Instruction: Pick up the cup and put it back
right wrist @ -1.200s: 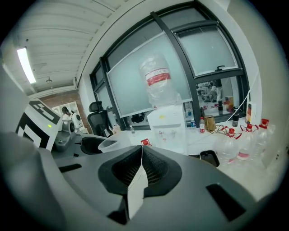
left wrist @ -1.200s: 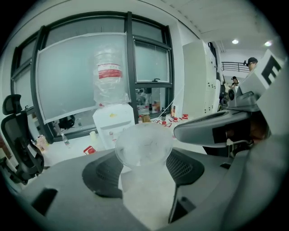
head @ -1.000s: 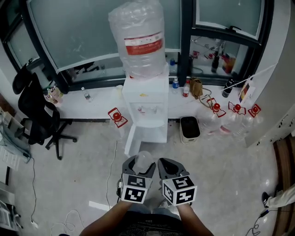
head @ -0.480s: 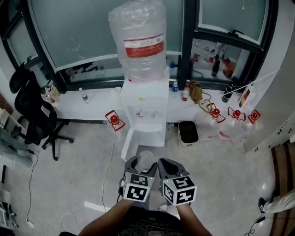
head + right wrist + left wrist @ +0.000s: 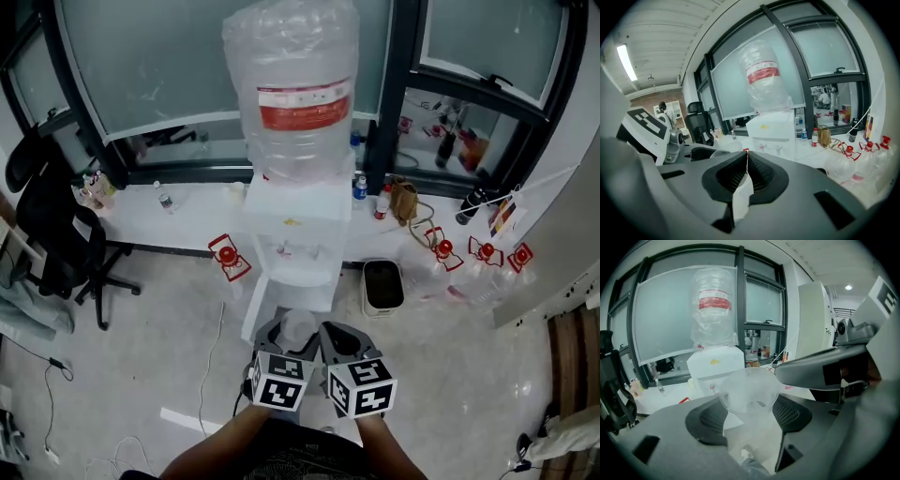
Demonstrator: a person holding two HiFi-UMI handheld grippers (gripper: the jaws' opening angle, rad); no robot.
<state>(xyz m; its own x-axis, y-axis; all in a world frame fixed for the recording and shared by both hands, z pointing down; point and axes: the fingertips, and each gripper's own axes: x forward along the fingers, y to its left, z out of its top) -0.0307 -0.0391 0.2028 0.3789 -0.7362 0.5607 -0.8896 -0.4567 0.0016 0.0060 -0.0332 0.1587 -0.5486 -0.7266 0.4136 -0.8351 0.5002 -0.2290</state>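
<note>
Clear plastic cup (image 5: 749, 392) sits pinched in the left claw (image 5: 748, 417) (facing the dispenser (image 5: 298, 211)); the right claw (image 5: 746, 161) is pressed together, empty.

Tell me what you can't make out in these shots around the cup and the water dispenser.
- Cup base: left gripper view, sunk between the jaws of the left gripper; whether it holds water is unclear.
- Cup in head view: mostly covered by that gripper's marker cube.
- Dispenser taps: too small in every view.
- Bottle label print: too small to read.
</note>
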